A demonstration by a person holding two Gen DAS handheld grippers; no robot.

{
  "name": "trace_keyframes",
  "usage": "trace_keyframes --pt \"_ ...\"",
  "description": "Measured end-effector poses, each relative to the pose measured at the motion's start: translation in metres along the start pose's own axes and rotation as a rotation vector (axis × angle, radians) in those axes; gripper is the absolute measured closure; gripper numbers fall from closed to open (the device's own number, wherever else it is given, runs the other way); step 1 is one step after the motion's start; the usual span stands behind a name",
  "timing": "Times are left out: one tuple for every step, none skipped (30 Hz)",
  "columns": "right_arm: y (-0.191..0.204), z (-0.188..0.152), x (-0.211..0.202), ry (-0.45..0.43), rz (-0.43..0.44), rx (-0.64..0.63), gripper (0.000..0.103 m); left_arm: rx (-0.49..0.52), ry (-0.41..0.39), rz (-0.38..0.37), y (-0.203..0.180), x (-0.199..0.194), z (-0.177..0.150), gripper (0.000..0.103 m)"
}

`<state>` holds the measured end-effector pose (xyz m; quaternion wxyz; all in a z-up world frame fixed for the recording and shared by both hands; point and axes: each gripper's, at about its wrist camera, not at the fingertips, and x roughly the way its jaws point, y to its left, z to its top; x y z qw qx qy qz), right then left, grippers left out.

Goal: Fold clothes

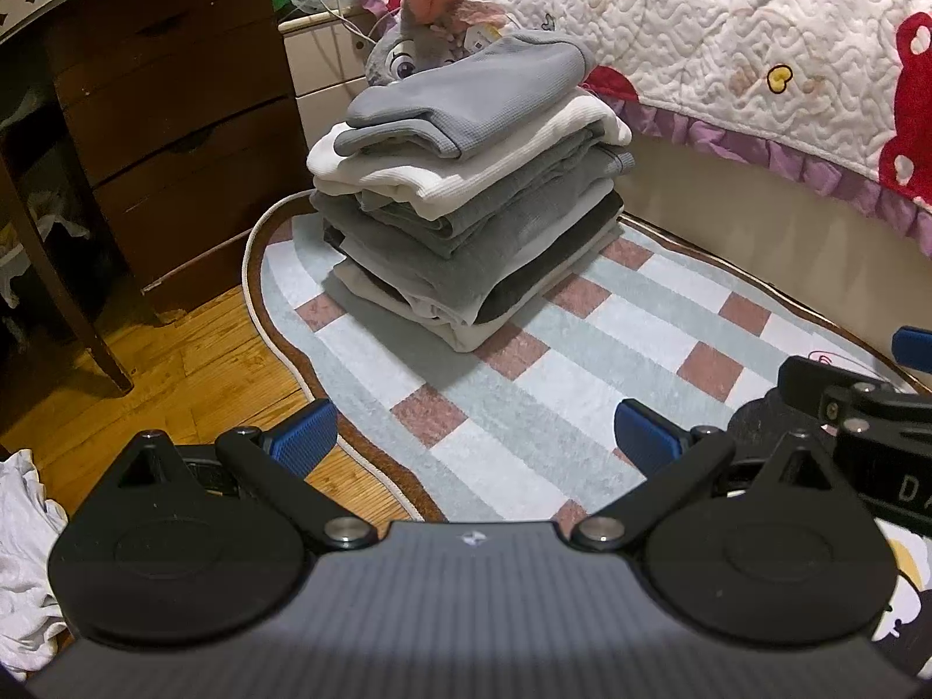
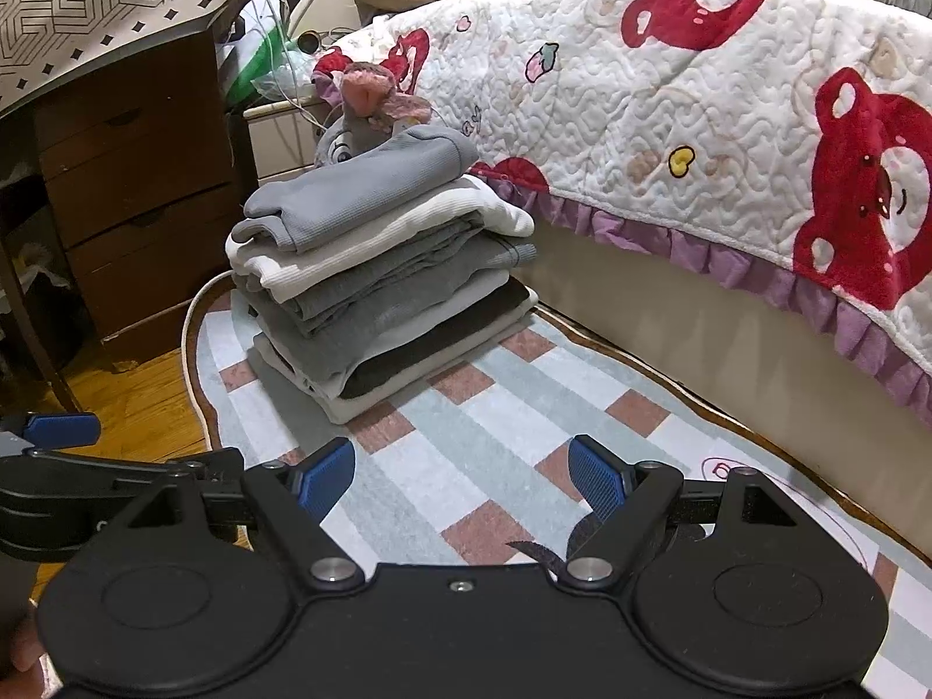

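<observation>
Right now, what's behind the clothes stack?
A grey plush toy with a pink ear sits right behind the clothes stack; only its head and one eye show over the top grey garment. Its body is covered. The bed quilt hangs to the right.

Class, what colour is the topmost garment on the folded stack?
Grey topmost garment, clearest in the left wrist view.

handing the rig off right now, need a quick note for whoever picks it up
Left tongs: open, empty, low over the rug.
Right tongs: open, empty, beside the left.
Folded stack sits on the rug by the bed, grey top uppermost, a plush toy behind it.
Done: the stack looks finished.
Left: crumpled white cloth on the wood floor by the left tongs, unfolded.
</observation>
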<state>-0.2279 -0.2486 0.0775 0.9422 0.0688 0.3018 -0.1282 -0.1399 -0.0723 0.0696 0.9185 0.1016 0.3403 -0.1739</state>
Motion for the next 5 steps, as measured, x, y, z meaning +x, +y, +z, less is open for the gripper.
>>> trace_keyframes --pt "0.0 0.0 0.0002 0.002 -0.001 0.0 0.019 -0.001 0.002 -0.002 0.0001 0.0004 -0.0001 0.0" --pt "0.0001 -0.0001 0.0002 0.001 -0.004 -0.002 0.019 -0.004 0.005 -0.003 0.0004 0.001 -0.0002 0.0" --pt "0.0001 -0.0002 0.0004 0.001 -0.006 -0.004 0.019 -0.003 0.008 -0.003 0.0005 0.0014 -0.0005 0.0" --pt "0.0001 -0.0002 0.0007 0.001 -0.007 -0.007 0.019 -0.003 0.011 -0.004 0.0005 0.0018 -0.0008 0.0" --pt "0.0001 -0.0003 0.001 0.002 -0.007 -0.009 0.019 0.005 0.013 0.001 -0.0002 0.0016 -0.0012 0.0"
